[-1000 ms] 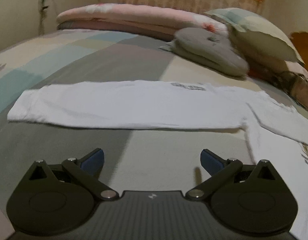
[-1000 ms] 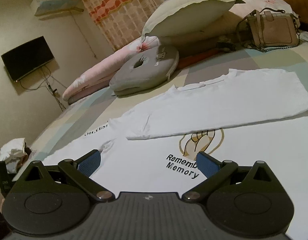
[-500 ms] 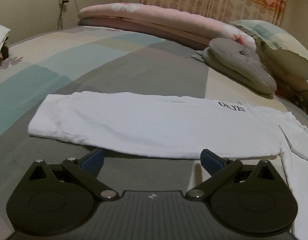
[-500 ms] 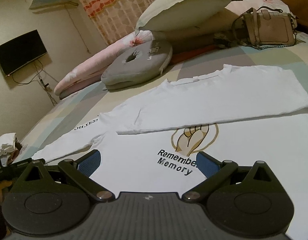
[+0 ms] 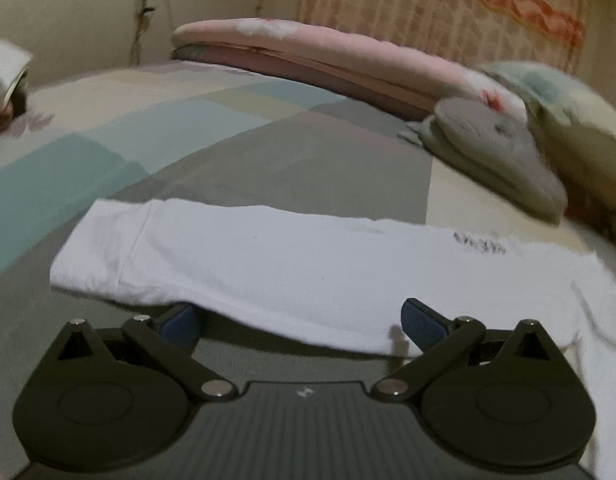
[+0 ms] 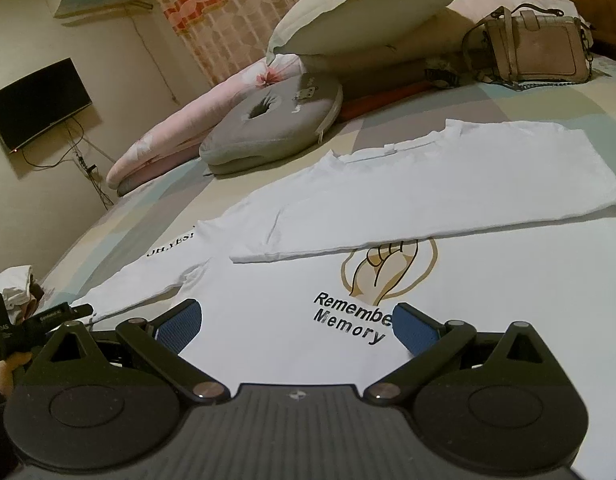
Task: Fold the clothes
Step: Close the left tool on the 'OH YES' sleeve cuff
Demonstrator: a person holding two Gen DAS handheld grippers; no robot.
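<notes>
A white long-sleeved shirt point(image 6: 448, 288) with a fist print and the words "Remember Memory" lies flat on the bed. One sleeve point(image 6: 448, 196) is folded across its chest. The other sleeve point(image 5: 287, 264) stretches out straight over the bedspread. My left gripper point(image 5: 301, 322) is open at that sleeve's near edge, its left finger tucked just under the cloth edge. Open too, my right gripper point(image 6: 295, 326) hovers low over the shirt's front below the print, with nothing between its fingers. The left gripper point(image 6: 39, 316) also shows at the far left of the right wrist view.
The bed point(image 5: 267, 156) has a patchwork cover. At its head lie a grey ring cushion point(image 6: 275, 120), a pink rolled quilt point(image 5: 328, 64), a large pillow point(image 6: 368, 12) and a beige handbag point(image 6: 536, 52). A television point(image 6: 35, 100) hangs on the wall. Crumpled white cloth point(image 6: 15, 284) lies at the left.
My left gripper has moved forward to the outstretched sleeve's near edge. The right gripper has drifted slightly closer over the shirt front. Both stay open.
</notes>
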